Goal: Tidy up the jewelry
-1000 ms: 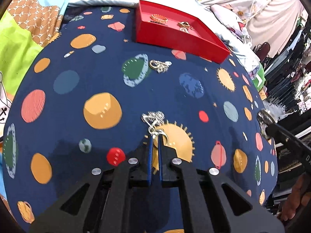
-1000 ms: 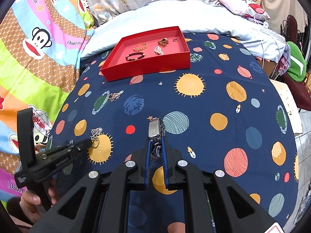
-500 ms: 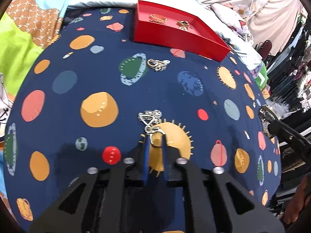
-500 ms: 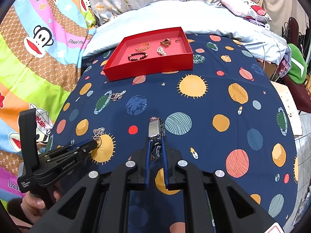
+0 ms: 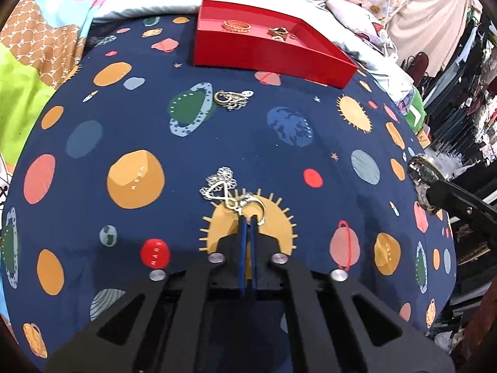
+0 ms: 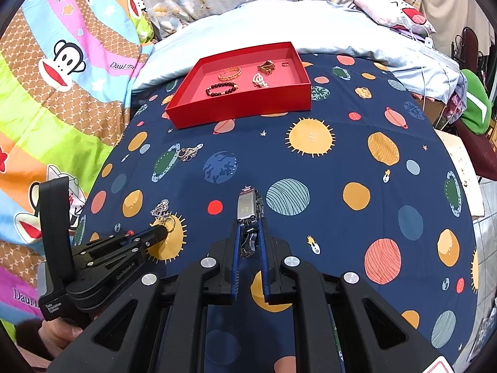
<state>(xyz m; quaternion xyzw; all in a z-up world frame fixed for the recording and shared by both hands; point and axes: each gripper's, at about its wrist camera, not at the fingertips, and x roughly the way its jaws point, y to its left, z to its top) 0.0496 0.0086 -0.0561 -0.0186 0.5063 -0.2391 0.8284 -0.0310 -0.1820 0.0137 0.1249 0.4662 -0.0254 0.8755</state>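
A silver chain with a gold ring [image 5: 220, 183] lies on a yellow sun printed on the navy planet cloth. My left gripper [image 5: 248, 217] is shut on its ring end; the right wrist view shows that left gripper [image 6: 161, 230] low at the left, touching the chain [image 6: 161, 208]. My right gripper [image 6: 249, 227] is shut on a silver metal watch [image 6: 247, 205], held just above the cloth. At the far side stands a red tray [image 6: 242, 105] holding a gold bangle [image 6: 230, 73], a dark bead bracelet [image 6: 220, 88] and several small pieces.
Another loose jewelry piece [image 5: 233, 98] lies on the cloth in front of the red tray [image 5: 264, 59], beside a green ringed planet. A pale blue pillow [image 6: 279, 21] and bright cartoon bedding [image 6: 62, 62] border the cloth. A person's hand [image 6: 56, 332] holds the left gripper's handle.
The left jaws parted around the chain's ring half a second ago and have shut on it. The right gripper and its watch have stayed put.
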